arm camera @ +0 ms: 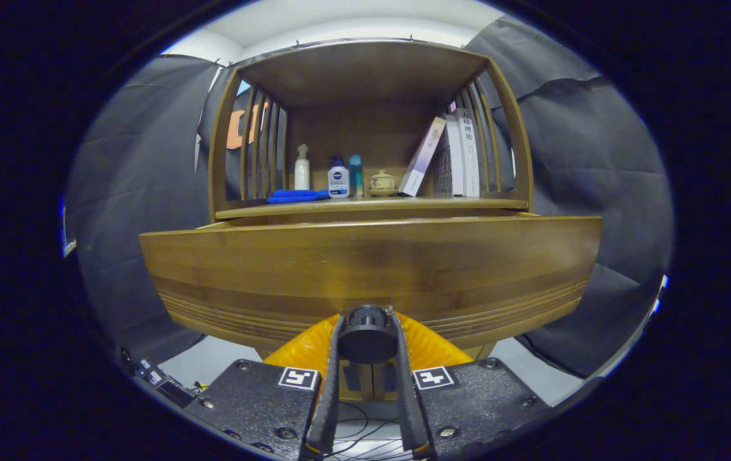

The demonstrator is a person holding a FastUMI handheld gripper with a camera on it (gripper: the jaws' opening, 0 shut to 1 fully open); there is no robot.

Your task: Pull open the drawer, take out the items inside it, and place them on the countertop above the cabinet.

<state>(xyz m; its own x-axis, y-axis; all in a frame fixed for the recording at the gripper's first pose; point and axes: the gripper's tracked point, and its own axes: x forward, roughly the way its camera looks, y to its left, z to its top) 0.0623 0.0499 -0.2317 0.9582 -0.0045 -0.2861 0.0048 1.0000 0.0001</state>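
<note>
Your gripper (367,333) clamps both fingers on the round knob (367,338) of the drawer (365,269), which stands pulled out from the cabinet. Its contents lie hidden behind the front panel; nothing has been lifted yet. Beyond, the countertop (371,205) holds a cloth (298,195), bottles (337,179) and books (448,160), left to right.
</note>
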